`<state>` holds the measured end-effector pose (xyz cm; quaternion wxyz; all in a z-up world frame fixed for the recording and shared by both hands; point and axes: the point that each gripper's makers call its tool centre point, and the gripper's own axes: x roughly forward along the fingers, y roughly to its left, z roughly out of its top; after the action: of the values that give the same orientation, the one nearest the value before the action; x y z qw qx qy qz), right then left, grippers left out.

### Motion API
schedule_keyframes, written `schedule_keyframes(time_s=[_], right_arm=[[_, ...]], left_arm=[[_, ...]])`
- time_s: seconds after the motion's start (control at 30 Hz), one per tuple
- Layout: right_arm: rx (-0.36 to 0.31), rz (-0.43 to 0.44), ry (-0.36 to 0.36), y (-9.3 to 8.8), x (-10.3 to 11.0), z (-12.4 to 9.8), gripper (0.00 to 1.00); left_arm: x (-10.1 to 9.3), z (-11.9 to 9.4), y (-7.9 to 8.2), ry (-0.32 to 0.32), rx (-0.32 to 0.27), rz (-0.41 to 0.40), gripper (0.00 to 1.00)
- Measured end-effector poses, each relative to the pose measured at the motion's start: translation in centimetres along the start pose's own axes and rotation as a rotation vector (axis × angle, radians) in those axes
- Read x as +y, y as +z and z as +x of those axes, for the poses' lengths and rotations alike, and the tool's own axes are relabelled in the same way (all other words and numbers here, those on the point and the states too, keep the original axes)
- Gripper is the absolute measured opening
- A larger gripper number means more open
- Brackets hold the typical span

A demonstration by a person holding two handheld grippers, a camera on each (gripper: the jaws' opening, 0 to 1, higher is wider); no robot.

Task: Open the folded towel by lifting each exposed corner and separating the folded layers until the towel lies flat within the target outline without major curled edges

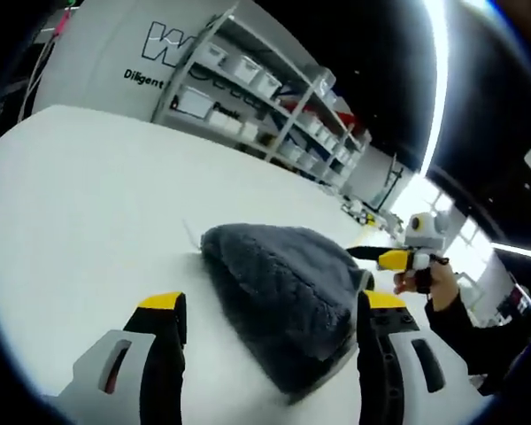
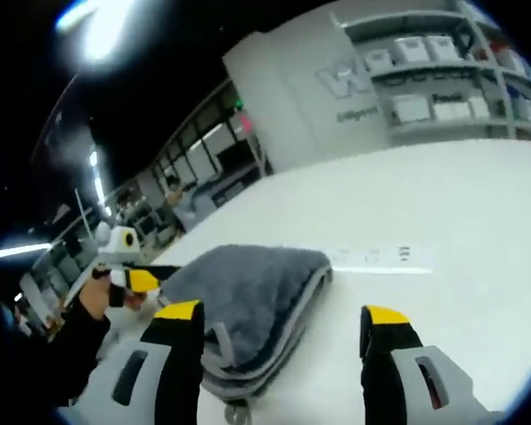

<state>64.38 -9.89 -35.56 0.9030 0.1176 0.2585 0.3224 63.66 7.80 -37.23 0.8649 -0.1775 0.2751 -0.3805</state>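
The left gripper has its yellow-tipped jaws spread wide with nothing between the tips, and the near end of the grey towel lies in the gap just ahead of them; whether either jaw touches the cloth I cannot tell. The right gripper is likewise spread and empty, its left jaw just beside the towel's folded edge while the right jaw stands over bare white desk. In the left gripper view the other gripper comes in from the right, held in a hand with a dark sleeve, its yellow tip near the towel's far edge. The towel is a thick, plush grey cloth, still folded: in the right gripper view several stacked layers with a lighter hem show along its near side, and it sits as a rounded, humped bundle, not a flat sheet. By my reading the task has barely begun: no corner is lifted, no layer parted, and all the unfolding and flattening remains. A thin mark on the desk runs out from the towel, perhaps part of the target outline. Shelves with white bins stand beyond.
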Motion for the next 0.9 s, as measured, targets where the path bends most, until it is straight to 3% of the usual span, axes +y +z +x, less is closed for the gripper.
schedule_keyframes(time_s=[0.13,0.23,0.33,0.5,0.73,0.9], right_arm=[[0.015,-0.001,0.012,-0.8,0.6,0.3,0.58],[0.036,0.004,0.011,-1.5,0.6,0.6,0.56],[0.066,0.013,0.018,-2.2,0.8,0.7,0.49],[0.084,-0.01,0.018,-2.9,1.0,0.8,0.41],[0.1,-0.011,0.021,-3.5,1.1,0.9,0.39],[0.123,-0.017,0.04,-4.4,1.5,1.1,0.31]], left_arm=[[1.2,0.3,1.0,-0.007,0.003,-0.016,0.69],[1.0,0.4,0.4,-0.007,0.01,-0.01,0.62],[1.1,0.7,0.4,-0.003,0.003,0.012,0.58],[0.9,0.8,-0.6,-0.019,0.049,0.027,0.34],[1.7,1.0,-0.7,-0.01,0.067,0.026,0.34],[1.7,1.2,-0.9,-0.01,0.081,0.02,0.33]])
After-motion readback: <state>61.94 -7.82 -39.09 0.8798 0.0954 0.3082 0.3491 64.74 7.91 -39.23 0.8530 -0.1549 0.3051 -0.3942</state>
